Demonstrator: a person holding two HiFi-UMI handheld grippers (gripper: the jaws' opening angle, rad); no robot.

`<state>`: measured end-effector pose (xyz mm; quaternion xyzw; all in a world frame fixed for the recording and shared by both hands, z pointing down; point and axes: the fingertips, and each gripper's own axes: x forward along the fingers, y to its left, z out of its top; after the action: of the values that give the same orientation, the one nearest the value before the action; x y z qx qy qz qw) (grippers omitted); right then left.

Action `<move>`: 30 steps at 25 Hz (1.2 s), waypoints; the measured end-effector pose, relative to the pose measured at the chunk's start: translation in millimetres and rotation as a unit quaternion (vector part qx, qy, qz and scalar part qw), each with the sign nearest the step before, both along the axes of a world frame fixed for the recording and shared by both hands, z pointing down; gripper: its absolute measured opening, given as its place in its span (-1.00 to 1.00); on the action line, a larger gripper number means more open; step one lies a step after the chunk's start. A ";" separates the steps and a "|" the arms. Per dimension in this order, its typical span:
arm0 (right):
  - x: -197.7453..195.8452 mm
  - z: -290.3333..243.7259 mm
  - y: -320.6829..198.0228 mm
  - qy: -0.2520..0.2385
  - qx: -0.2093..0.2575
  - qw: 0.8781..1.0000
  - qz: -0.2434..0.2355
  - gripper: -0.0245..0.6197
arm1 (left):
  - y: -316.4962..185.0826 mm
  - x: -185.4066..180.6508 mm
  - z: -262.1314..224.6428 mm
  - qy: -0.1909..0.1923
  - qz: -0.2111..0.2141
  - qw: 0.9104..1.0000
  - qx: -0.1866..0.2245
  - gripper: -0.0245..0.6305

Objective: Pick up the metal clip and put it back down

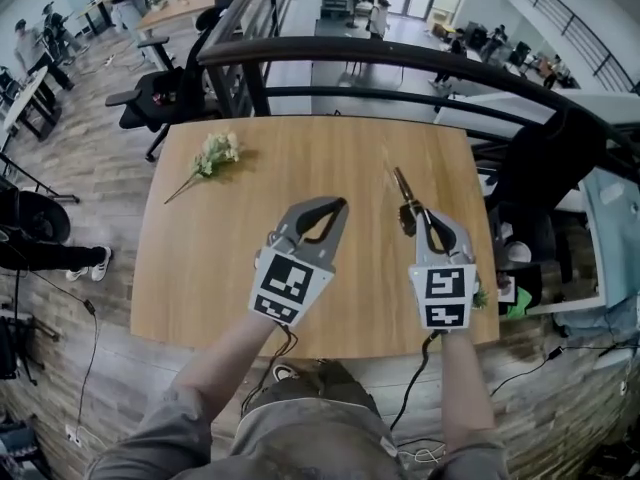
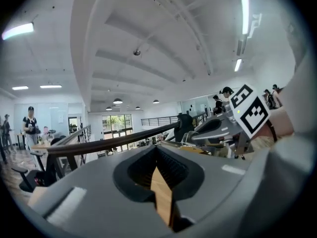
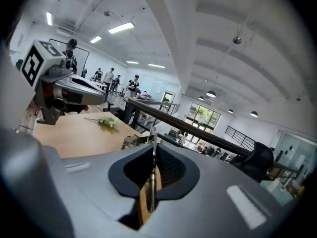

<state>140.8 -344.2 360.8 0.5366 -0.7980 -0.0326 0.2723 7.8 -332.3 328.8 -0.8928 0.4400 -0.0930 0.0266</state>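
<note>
Our right gripper [image 3: 151, 150] has its jaws pressed together on the metal clip [image 3: 151, 185]. The thin steel stands on edge between the pads, and its front part sticks out past the tips. In the head view the clip points away from us, over the right part of the wooden table [image 1: 250, 268]; we cannot tell whether it touches the wood. Our left gripper [image 2: 157, 151] is closed on nothing, and only a strip of the table shows through its slit. It hovers beside the right one, over the middle of the table. A small flower sprig [image 1: 216, 154] lies well apart, near the far left corner.

We judge that the pick-up is done and that putting the clip back is the step in hand. The next move calls for lowering the right gripper gently until the clip lies on the wood, and only then opening the jaws, so it does not drop or slide.
</note>
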 end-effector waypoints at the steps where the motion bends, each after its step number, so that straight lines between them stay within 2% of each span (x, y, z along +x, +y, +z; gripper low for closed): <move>1: 4.1 9.7 -10.2 0.005 -0.003 1.000 0.005 -0.89 | -8.3 2.8 8.1 0.008 -0.001 1.000 -0.011 -0.92; 4: 13.5 43.1 -36.7 0.021 -0.017 1.000 0.015 -0.89 | -31.6 12.6 32.3 0.016 -0.001 0.999 -0.033 -0.92; 13: 11.7 151.6 -98.6 0.051 -0.064 0.996 0.038 -0.89 | -97.7 16.5 121.4 -0.013 -0.010 0.997 -0.077 -0.92; 22: 2.3 254.1 -142.8 0.087 -0.109 0.990 0.037 -0.89 | -138.6 19.7 220.5 -0.016 -0.017 0.988 -0.155 -0.92; 27: -6.6 290.3 -155.2 0.102 -0.126 0.986 0.050 -0.89 | -151.1 7.2 244.0 -0.021 -0.029 0.984 -0.174 -0.92; 30: -9.7 300.0 -161.7 0.111 -0.120 0.985 0.055 -0.88 | -154.1 1.0 254.3 -0.015 -0.036 0.981 -0.188 -0.92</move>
<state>131.1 -505.9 660.7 0.5361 -0.7304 0.0186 0.4228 8.8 -486.4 583.1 -0.8640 0.4458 -0.1887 -0.1381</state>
